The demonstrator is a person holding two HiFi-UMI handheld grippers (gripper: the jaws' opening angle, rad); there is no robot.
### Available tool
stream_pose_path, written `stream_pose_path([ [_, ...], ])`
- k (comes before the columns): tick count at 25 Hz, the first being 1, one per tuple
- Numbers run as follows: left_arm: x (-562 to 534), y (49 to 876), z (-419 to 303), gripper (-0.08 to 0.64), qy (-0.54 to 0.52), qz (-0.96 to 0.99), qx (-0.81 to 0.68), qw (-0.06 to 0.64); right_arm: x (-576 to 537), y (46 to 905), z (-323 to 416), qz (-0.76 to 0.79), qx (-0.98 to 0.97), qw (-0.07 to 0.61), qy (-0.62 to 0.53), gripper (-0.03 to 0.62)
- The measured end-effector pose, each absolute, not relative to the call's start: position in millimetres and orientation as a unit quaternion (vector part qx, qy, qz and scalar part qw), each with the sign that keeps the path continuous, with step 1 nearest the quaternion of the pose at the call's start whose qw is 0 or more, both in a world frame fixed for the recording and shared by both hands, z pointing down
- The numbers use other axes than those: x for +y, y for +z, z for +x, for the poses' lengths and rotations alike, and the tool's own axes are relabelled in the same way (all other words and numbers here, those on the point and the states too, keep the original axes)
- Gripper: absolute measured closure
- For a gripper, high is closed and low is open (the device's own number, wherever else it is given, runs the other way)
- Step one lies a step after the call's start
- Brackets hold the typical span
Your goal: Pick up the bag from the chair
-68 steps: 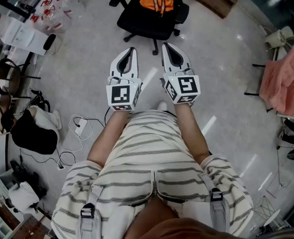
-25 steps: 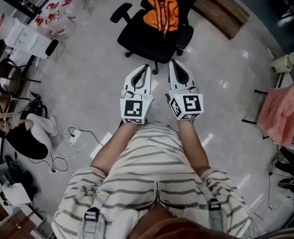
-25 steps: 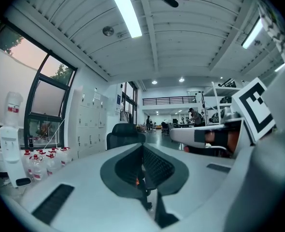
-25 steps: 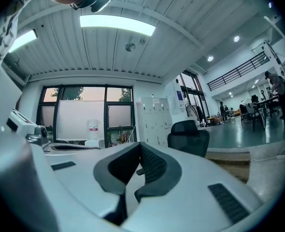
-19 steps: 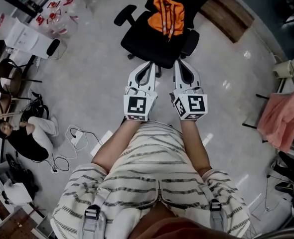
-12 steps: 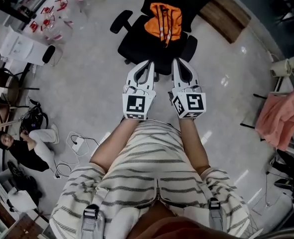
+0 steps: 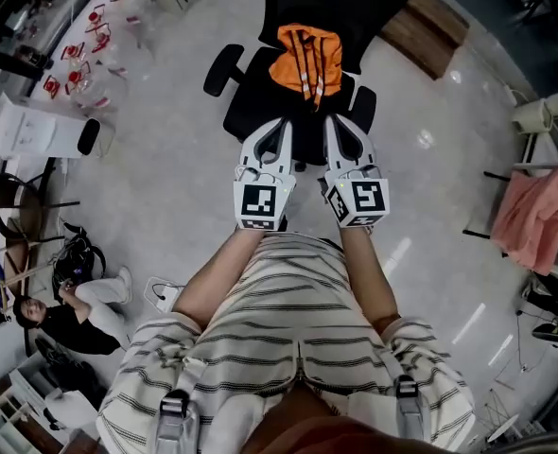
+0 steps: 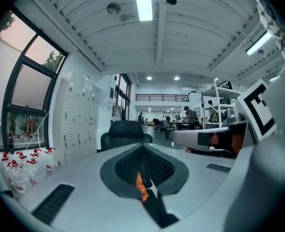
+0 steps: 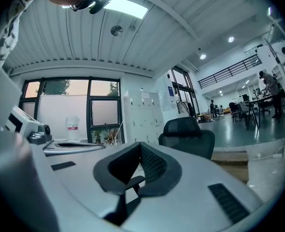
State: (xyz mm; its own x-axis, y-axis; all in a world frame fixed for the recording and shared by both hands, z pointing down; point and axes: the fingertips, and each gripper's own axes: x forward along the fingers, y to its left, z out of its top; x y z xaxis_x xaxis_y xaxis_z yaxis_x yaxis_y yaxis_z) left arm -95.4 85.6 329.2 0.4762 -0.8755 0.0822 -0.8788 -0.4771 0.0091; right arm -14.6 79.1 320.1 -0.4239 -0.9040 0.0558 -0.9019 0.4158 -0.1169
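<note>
Indoors, left tongs (image 7: 280,123) and right tongs (image 7: 335,122), each pressed together, above glossy floor (image 7: 156,197).

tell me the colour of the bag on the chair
Orange bag, clearest in the head view.

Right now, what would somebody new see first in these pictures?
The bright orange bag lying on the black office chair, at the top of the head view. Just below it, the white left claw and right claw, each with a black-and-white marker cube, point at the chair, both shut and empty.
</note>
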Motion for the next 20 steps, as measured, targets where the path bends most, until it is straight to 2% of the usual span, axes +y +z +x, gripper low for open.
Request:
stream_pose_path([
  [20,-30,360,-100,0.537,0.04,0.884,-0.462,0.061,-24,350,-23,-0.579,0.81,-0.028,-0.087,0.574],
])
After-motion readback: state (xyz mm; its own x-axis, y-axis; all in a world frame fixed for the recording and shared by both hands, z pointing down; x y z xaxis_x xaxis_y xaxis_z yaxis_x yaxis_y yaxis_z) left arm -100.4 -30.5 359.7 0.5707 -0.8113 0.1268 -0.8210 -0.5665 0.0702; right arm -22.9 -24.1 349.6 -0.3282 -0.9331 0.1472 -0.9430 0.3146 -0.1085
